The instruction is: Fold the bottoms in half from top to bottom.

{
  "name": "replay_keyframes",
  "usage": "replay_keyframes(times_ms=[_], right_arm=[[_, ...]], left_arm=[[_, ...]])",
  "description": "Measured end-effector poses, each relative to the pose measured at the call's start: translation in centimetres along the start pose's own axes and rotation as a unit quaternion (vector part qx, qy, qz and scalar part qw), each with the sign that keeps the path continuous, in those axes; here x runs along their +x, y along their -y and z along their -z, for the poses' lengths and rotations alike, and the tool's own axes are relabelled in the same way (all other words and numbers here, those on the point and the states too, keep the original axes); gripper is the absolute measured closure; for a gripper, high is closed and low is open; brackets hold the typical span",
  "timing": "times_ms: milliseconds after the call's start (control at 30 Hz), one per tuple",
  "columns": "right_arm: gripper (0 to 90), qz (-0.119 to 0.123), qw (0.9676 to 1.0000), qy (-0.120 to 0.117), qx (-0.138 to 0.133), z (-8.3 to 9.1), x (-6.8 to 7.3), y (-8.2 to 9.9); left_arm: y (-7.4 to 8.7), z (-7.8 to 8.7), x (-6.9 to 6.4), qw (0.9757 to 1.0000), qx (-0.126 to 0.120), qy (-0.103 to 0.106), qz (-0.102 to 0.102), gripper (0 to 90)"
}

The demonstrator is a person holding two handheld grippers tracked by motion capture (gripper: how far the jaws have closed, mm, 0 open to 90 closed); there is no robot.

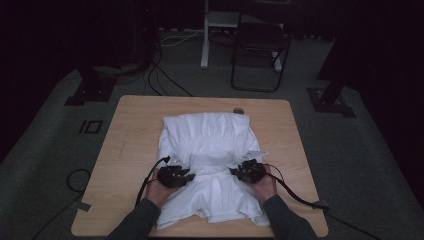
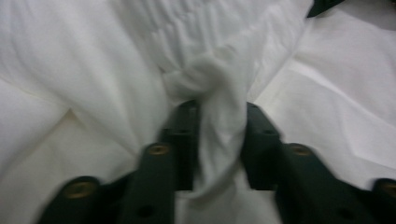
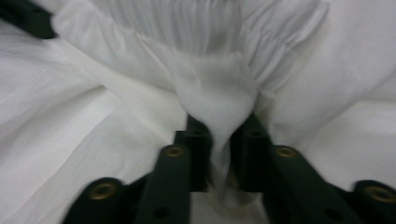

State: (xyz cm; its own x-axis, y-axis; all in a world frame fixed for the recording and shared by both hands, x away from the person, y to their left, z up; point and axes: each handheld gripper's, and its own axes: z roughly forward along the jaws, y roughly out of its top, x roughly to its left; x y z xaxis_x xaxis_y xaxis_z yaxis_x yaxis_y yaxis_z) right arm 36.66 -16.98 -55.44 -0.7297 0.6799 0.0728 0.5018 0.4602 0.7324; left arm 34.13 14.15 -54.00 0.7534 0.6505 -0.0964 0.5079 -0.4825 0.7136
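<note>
White cotton fabric, a gathered garment with a smocked elastic band (image 1: 214, 159), lies spread over the middle of the pale wooden surface (image 1: 130, 130), its upper half folded back toward the far edge so that the band runs across the centre. That first fold looks done: the far part sits as a neat, roughly square layer, while the nearer part lies loose and rumpled toward the person's side.

Both tools sit at the ends of the band. The left gripper (image 1: 176, 176) has a twisted bunch of cloth (image 2: 219, 135) between its fingers (image 2: 184, 140), and the fingers stand slightly apart round it, so the pinch appears loose rather than firm. The right gripper (image 1: 248, 171) shows the same: a tapering tuft of cloth (image 3: 219, 126) runs down between its fingers (image 3: 198, 149), with the pads not clearly pressing on it.

By my reading, the cloth is being let go after the fold. What remains is to bring the near half over, flatten the wrinkles, and square the bundle.
</note>
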Motion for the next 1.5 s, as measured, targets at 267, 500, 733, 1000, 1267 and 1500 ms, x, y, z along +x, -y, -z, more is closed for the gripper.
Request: replay_keyframes(times_ms=[267, 500, 733, 1000, 1267, 1500], right_arm=[[48.8, -0.017, 0.9936, -0.042, -0.103, 4.9, -0.9, -1.8], [86.1, -0.067, 0.9964, 0.028, -0.043, 2.1, -3.3, -3.3], [81.4, -0.073, 0.997, 0.02, -0.01, -1.6, -4.2, -3.3], [76.4, -0.051, 0.9954, -0.04, -0.07, 0.4, -3.4, -2.8], [71.4, -0.001, 0.9904, -0.09, -0.105, 3.5, -1.3, -1.6], [68.2, -0.031, 0.9919, -0.057, -0.109, 3.8, -1.5, -1.9]], left_arm=[[-2.5, 3.8, 1.8, 0.9967, -0.072, -0.017, 0.034, 72.1], [-3.7, 0.2, 3.6, 0.996, -0.025, -0.047, 0.072, 90.0], [-3.5, -2.5, 4.0, 0.9962, 0.001, -0.037, 0.079, 86.5], [-3.1, -0.8, 1.4, 0.9983, -0.04, -0.012, 0.041, 82.2], [-1.4, 0.8, -1.6, 0.998, -0.055, 0.027, -0.015, 78.1], [-1.0, 0.3, -1.5, 0.9987, -0.042, 0.027, -0.001, 74.1]])
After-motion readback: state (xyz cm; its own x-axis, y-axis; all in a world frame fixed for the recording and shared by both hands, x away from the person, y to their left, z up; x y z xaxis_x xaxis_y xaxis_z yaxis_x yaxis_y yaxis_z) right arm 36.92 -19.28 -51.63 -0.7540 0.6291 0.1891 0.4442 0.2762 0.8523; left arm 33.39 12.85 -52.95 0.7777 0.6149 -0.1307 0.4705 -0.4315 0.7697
